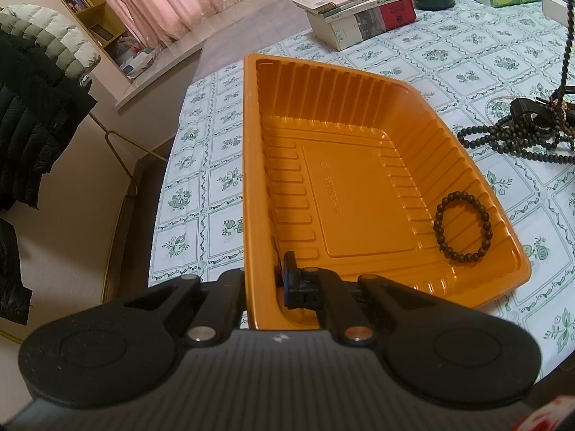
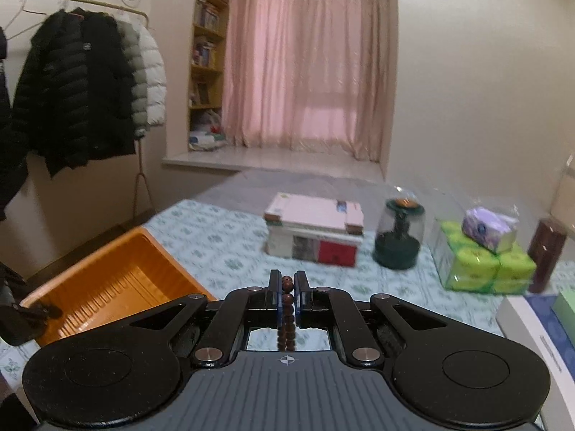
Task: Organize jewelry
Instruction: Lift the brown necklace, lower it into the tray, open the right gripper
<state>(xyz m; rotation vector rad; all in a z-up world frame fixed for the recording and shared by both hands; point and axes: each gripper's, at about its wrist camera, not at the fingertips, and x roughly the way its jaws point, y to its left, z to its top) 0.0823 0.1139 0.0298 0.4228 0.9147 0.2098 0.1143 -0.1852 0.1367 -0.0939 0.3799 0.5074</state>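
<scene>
An orange plastic tray (image 1: 359,115) stands on the flowered tablecloth. My left gripper (image 1: 264,283) is shut on the tray's near wall. A small dark bead bracelet (image 1: 463,227) lies inside the tray at its right side. A long dark bead necklace (image 1: 517,140) lies partly heaped on the cloth right of the tray, and a strand of it (image 1: 567,36) rises out of view. My right gripper (image 2: 286,287) is high above the table, shut on the brown bead strand (image 2: 286,318), which hangs below it. The tray also shows in the right wrist view (image 2: 107,280).
A stack of books (image 1: 363,10) lies at the table's far side, beside a dark domed ornament (image 2: 399,237) and green tissue packs (image 2: 485,265). A dark cylinder (image 2: 546,255) and boxes (image 2: 539,327) are at right. Coats (image 2: 82,89) hang on a rack at left.
</scene>
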